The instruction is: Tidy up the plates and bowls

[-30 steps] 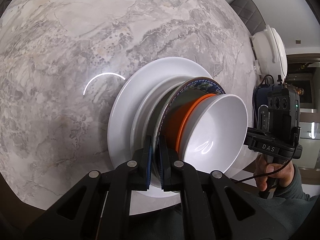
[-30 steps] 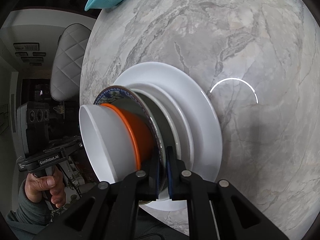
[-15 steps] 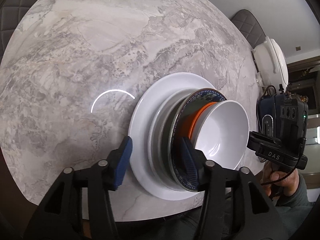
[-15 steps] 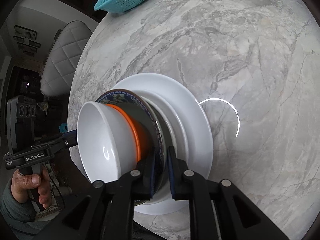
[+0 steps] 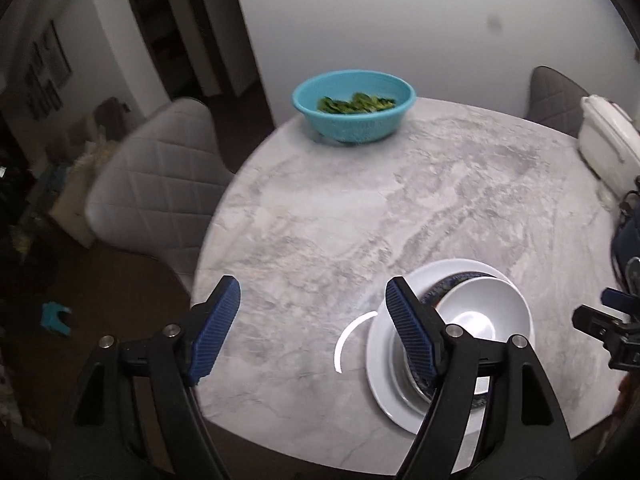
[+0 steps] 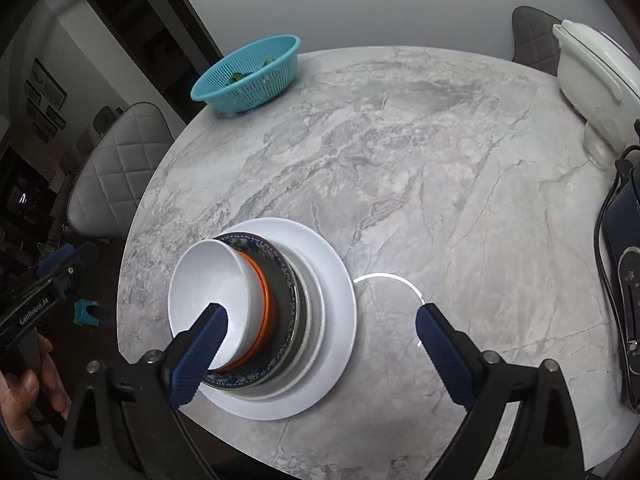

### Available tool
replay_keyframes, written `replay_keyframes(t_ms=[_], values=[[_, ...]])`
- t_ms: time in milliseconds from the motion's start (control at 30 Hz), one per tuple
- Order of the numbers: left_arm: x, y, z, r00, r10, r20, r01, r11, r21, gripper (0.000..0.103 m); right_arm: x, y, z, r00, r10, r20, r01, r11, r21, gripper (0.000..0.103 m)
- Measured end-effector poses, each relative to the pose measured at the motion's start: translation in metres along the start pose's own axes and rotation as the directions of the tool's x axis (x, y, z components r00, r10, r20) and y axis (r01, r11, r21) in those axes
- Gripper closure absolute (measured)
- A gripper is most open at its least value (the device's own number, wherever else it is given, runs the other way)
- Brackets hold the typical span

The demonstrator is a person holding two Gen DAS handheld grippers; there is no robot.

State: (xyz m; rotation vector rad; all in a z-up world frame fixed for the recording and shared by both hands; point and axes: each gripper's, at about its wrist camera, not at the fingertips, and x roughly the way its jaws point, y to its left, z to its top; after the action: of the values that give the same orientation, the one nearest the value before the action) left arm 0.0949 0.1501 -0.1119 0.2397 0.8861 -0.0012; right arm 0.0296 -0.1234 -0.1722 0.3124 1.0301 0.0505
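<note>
A stack of dishes stands near the front edge of the round marble table (image 6: 420, 168). A large white plate (image 6: 332, 280) is at the bottom, then a smaller white plate, a blue-patterned plate (image 6: 244, 240), an orange bowl (image 6: 262, 304) and a white bowl (image 6: 208, 276) on top. The stack also shows in the left wrist view, with the white bowl (image 5: 484, 312) uppermost. My left gripper (image 5: 310, 330) is open and empty, raised above the table left of the stack. My right gripper (image 6: 320, 344) is open and empty, raised above the stack's near side.
A teal colander (image 5: 354, 110) with greens stands at the table's far edge, also in the right wrist view (image 6: 250, 76). A white lidded cooker (image 6: 592, 76) sits far right, a dark appliance with a cord (image 6: 624, 280) at the right edge. Grey quilted chairs (image 5: 156, 196) surround the table.
Both grippers let go of the blue-patterned plate, opened wide and pulled up and back from the stack. The stack stays on the table.
</note>
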Motion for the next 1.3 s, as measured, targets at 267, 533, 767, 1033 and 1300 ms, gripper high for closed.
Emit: replay_keyframes(t_ms=[267,533,767,1033,1300], values=[[-0.048,-0.012,-0.017,0.933,-0.342,-0.110,0.268,0.867,-0.420,0.024,-0.035,0.001,0.000,0.997,0.025,0.077,-0.019,0.996,-0.087,0.002],[-0.151,-0.080,-0.023,0.999,-0.050,-0.011,0.045,0.965,-0.259,0.021,-0.089,-0.019,-0.009,0.992,0.035,0.125,-0.015,0.987,-0.159,0.001],[-0.196,-0.105,-0.019,0.993,-0.118,0.028,0.121,0.957,-0.264,0.021,-0.129,-0.026,-0.014,0.982,0.038,0.183,-0.004,0.983,-0.185,0.001],[-0.184,-0.116,-0.021,0.998,-0.048,-0.050,0.040,0.988,-0.150,0.021,-0.150,-0.020,-0.018,0.969,0.010,0.248,0.037,0.982,-0.184,0.001],[-0.184,-0.097,-0.024,1.000,-0.012,0.028,0.017,0.984,-0.175,0.021,-0.149,-0.008,-0.025,0.971,0.016,0.239,0.028,0.984,-0.178,0.001]])
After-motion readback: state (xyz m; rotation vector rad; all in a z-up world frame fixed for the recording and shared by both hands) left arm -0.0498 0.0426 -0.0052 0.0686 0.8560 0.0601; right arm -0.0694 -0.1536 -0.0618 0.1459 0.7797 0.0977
